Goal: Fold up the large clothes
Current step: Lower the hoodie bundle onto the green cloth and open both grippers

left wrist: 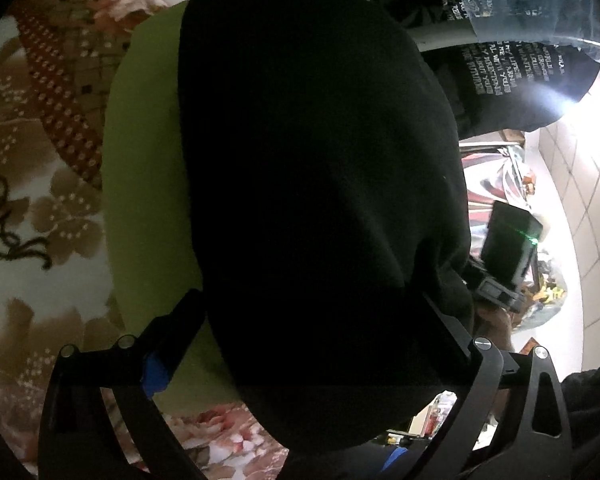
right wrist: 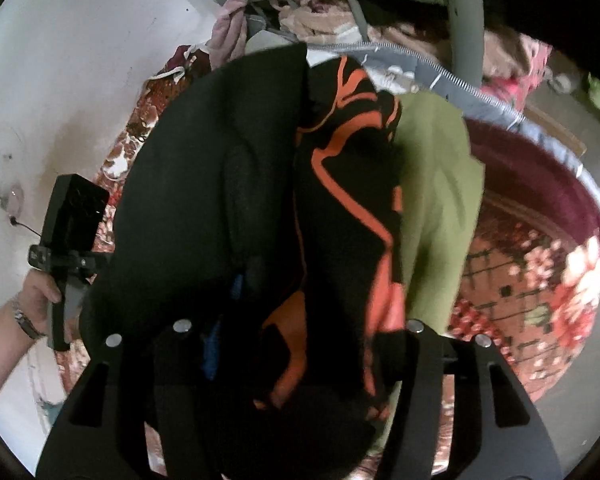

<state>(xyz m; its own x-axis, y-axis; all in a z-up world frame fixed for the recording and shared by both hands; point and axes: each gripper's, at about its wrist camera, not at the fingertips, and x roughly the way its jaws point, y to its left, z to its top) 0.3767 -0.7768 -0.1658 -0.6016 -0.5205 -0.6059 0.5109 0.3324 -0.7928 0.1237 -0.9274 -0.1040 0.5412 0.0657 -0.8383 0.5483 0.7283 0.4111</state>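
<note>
You are laying down a fold: black garment with orange print (right wrist: 340,208) fills both grippers' gaps – left gripper (left wrist: 312,344) jaws wide, right gripper (right wrist: 300,340) grip unclear; next, draw clear.

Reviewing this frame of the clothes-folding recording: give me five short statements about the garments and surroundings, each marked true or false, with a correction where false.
1. A green garment lies under the black garment. True.
2. The black cloth in the right wrist view carries a blue pattern. False: the pattern is orange.
3. The bedding beneath the clothes has a floral print. True.
4. The dark shirt hanging at the upper right of the left wrist view is plain. False: it bears lines of light lettering.
5. In the right wrist view, the person's wrist is bare. False: it wears a metal watch band.
</note>
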